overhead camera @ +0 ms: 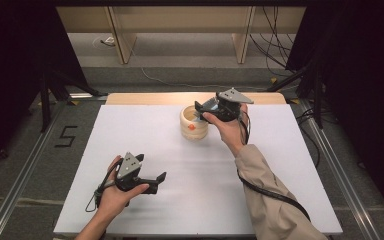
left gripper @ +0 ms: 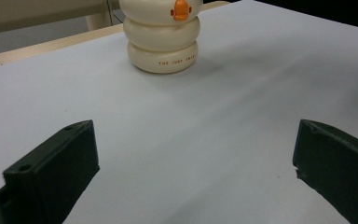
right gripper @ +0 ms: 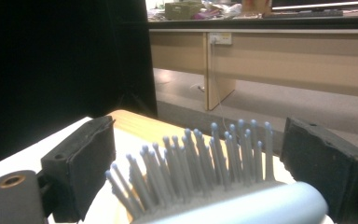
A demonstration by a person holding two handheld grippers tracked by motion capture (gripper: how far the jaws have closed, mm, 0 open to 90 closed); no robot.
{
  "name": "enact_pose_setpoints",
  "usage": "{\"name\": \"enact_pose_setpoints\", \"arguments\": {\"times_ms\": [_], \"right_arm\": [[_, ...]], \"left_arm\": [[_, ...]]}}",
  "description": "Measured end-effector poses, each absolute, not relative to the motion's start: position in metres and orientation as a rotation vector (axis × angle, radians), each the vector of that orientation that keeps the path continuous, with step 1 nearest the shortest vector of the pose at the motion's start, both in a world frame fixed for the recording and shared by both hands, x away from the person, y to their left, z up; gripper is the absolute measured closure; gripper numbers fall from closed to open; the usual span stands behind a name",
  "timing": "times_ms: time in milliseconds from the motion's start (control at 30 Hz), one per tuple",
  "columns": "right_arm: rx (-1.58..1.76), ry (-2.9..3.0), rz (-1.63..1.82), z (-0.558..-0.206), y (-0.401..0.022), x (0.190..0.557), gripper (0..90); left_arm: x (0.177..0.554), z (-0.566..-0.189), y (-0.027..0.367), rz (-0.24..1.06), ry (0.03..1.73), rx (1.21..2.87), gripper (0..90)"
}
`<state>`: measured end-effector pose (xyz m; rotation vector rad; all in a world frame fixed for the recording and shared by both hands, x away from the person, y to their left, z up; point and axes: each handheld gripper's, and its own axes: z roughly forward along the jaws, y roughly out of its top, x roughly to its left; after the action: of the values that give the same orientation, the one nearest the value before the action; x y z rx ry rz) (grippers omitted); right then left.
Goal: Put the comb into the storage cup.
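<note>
A cream ribbed cup (overhead camera: 194, 125) with an orange beak mark (left gripper: 181, 9) stands at the back middle of the white table (overhead camera: 190, 200). My right gripper (overhead camera: 200, 106) hovers at the cup's top right rim. A light blue hairbrush (right gripper: 223, 196) with grey-blue bristles pointing up lies across between its jaws. The jaws stand apart, and a strip of table shows between the left jaw and the brush. My left gripper (overhead camera: 161, 179) hangs low over the front left of the table, open and empty, facing the cup (left gripper: 162, 42).
A wooden strip (overhead camera: 195, 98) edges the table's far side. Behind it are desk legs (overhead camera: 122, 42) and cables (overhead camera: 275, 45) on the floor. Dark curtains and stand legs (overhead camera: 45, 95) flank both sides. A "5" mark (overhead camera: 66, 136) sits on the floor at the left.
</note>
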<state>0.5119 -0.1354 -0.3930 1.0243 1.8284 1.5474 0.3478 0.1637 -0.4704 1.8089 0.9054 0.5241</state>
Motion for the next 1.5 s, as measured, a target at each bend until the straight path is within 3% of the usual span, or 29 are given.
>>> {"name": "enact_pose_setpoints", "arguments": {"times_ms": [600, 1500], "right_arm": [[1.002, 1.916, 1.574, -0.386, -0.159, 0.493, 2.2], [0.981, 1.967, 1.541, -0.391, -0.184, 0.473, 2.2]], "left_arm": [[0.348, -0.471, 0.164, 0.526, 0.912, 1.810, 0.0], [0.348, -0.471, 0.164, 0.527, 0.913, 1.812, 0.0]]}}
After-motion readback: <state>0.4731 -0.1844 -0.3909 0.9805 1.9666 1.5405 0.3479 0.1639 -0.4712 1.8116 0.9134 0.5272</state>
